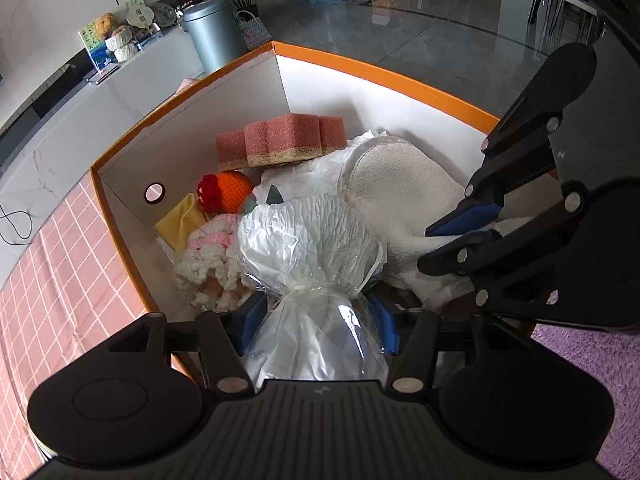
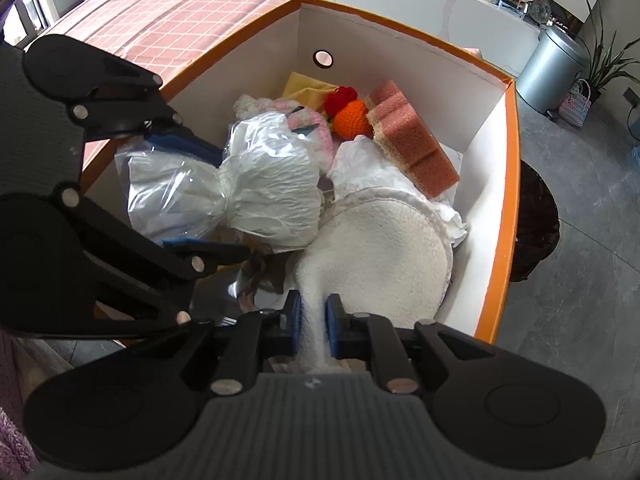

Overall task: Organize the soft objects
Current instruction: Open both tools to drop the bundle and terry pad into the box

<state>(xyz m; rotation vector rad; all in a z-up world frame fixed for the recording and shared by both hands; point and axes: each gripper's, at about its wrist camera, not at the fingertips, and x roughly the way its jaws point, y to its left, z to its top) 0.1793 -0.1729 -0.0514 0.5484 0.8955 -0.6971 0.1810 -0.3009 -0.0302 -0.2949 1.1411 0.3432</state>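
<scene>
An orange-rimmed white box (image 1: 384, 76) (image 2: 508, 208) holds soft things. My left gripper (image 1: 316, 320) (image 2: 216, 196) is shut on a clear plastic bag of white stuffing (image 1: 312, 256) (image 2: 240, 184), held over the box's near side. My right gripper (image 2: 313, 328) (image 1: 452, 240) is shut on the edge of a white fleece cloth (image 2: 380, 248) (image 1: 396, 192) that lies in the box. Behind them lie a pink sponge (image 1: 280, 140) (image 2: 412, 140), an orange knitted toy (image 1: 230, 190) (image 2: 350, 118), a pink-white knitted piece (image 1: 208, 256) and a yellow cloth (image 1: 180, 216).
The box stands on a pink checked tablecloth (image 1: 60, 280) (image 2: 152, 24). A purple fluffy rug (image 1: 580, 364) lies to the right. A grey bin (image 1: 210, 32) (image 2: 552, 64) and a white counter (image 1: 80, 96) stand beyond the box.
</scene>
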